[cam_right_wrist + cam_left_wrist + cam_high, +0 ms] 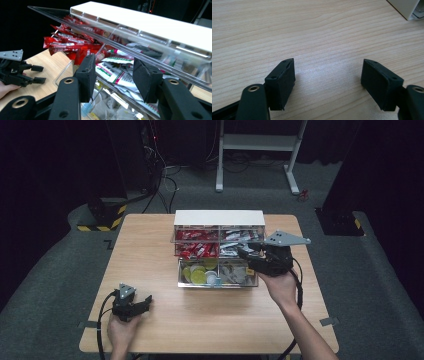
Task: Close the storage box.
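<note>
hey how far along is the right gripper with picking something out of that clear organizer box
Done: the right gripper has reached the clear organizer, at its right side by the white-and-green packets. In hand: its jaws are open on either side of those packets, gripping nothing. Left: close on a packet and lift it out. The left gripper rests open on the table, near the person's edge and apart from the organizer.

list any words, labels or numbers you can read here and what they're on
None can be read.
Red sachets: light print, too blurred to read.
White and green sachets: markings too small and blurred.
Clear organizer with its white top: no lettering visible.
Right gripper and left gripper: no markings.
</note>
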`<state>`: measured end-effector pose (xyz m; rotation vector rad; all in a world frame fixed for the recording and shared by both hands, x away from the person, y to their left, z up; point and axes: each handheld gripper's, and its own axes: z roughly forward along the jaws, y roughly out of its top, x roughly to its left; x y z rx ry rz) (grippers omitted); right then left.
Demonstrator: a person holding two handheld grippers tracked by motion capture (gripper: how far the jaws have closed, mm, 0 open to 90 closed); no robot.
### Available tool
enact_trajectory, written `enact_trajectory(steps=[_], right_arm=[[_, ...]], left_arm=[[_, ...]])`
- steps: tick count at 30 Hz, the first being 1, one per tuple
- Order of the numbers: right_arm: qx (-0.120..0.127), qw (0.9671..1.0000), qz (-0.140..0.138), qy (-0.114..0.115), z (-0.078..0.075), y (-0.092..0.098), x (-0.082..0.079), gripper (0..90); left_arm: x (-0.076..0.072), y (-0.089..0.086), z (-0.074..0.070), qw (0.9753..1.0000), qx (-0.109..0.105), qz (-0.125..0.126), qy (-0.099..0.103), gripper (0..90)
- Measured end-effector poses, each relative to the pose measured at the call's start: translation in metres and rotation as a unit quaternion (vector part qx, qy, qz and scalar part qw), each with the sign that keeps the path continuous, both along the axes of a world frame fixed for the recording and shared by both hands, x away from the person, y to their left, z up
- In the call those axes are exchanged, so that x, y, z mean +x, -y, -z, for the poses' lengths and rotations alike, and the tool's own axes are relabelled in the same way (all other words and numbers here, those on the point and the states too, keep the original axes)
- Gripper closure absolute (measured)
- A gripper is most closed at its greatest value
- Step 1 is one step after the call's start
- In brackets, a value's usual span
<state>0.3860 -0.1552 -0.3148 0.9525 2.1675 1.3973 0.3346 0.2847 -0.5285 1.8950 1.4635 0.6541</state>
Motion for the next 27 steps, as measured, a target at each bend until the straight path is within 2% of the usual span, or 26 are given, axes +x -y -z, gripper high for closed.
enact_trajectory(steps=[16,27], right_arm=[[-0.005,0.9995,0.021,0.022,-0.014,-0.002,0.008,52.8],[-0.007,0.9991,0.033,0.024,-0.023,-0.005,0.017,52.6]], left_arm=[[-0.001,0.002,0.000,1.0000,-0.003,0.003,0.003,29.6],[-0.002,0.004,0.000,1.0000,-0.002,0.006,0.002,27.1]])
